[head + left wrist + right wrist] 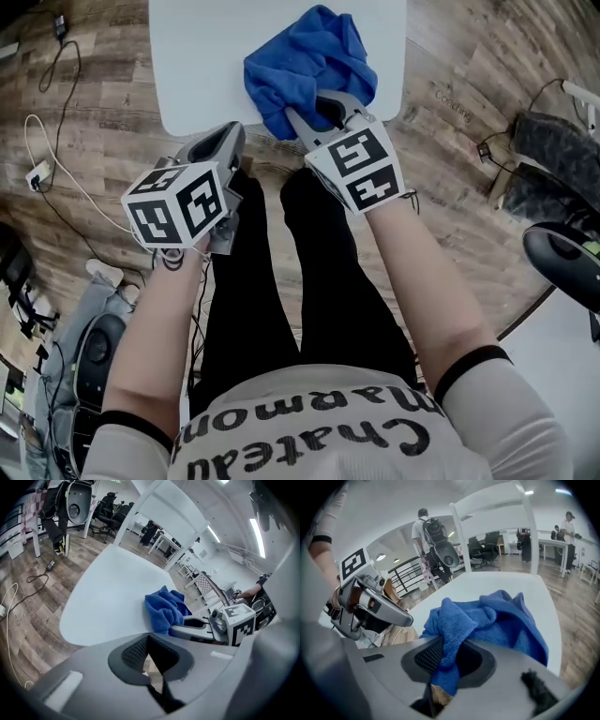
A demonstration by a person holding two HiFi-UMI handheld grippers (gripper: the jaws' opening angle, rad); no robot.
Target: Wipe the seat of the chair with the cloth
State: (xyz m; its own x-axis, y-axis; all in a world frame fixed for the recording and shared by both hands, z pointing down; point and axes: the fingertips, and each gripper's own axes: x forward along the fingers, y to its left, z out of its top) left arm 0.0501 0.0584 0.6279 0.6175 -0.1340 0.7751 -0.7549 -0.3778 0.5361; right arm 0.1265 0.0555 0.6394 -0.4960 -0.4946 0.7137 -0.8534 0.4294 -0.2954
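Wiping looks barely begun: the blue cloth (309,66) sits bunched on the white chair seat (202,56) near its front edge, and most of the seat is bare. The right gripper (322,112) pinches the cloth's near corner. The left gripper (220,150) hovers closed and empty. The heap shows no clear long axis, its bulk lying away from the person.

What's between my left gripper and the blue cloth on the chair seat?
Only bare white seat; the left gripper view shows nothing else between the left gripper and the cloth.
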